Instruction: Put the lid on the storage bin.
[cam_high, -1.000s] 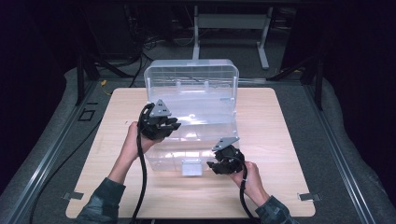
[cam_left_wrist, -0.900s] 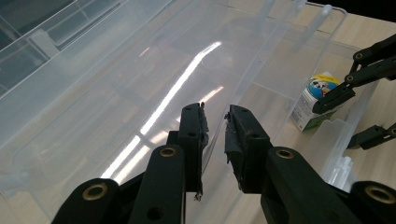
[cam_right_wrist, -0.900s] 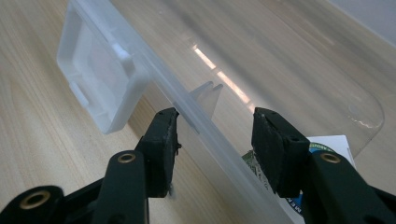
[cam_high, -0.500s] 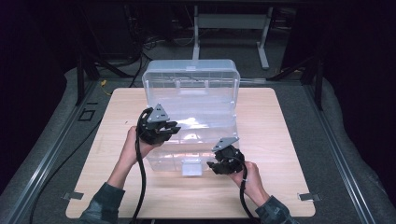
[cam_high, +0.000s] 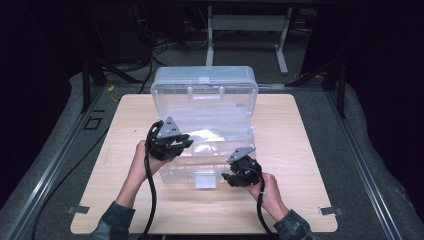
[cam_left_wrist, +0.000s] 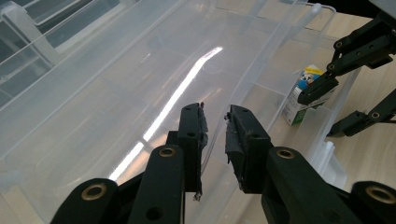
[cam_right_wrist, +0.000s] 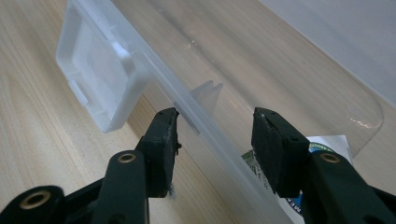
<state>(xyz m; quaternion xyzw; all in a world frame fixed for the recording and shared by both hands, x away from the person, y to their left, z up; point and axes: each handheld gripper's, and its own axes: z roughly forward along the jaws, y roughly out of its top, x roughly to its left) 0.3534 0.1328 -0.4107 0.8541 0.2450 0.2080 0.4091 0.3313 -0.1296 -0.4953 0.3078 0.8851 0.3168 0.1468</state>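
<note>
A clear plastic storage box (cam_high: 220, 145) sits on the wooden table (cam_high: 300, 150), with its lid (cam_high: 205, 92) standing upright at the back. My left gripper (cam_high: 179, 145) (cam_left_wrist: 215, 135) is at the box's left side, its pads shut on the thin clear wall. My right gripper (cam_high: 227, 171) (cam_right_wrist: 215, 140) straddles the front wall beside the white latch (cam_right_wrist: 100, 79). One jaw is outside the wall and one inside, with a gap left between them. A small white carton (cam_left_wrist: 301, 95) (cam_right_wrist: 327, 142) with a green and blue label stands inside the box by the inner jaw.
The table's front edge is near the person's forearms. Grey padded mats and metal rails (cam_high: 60, 150) flank the table. A metal frame (cam_high: 245, 25) and cables stand behind it in the dark. Bare wood lies on both sides of the box.
My left gripper has drifted slightly toward the near side along the box's left wall. The right gripper and the box have not moved.
</note>
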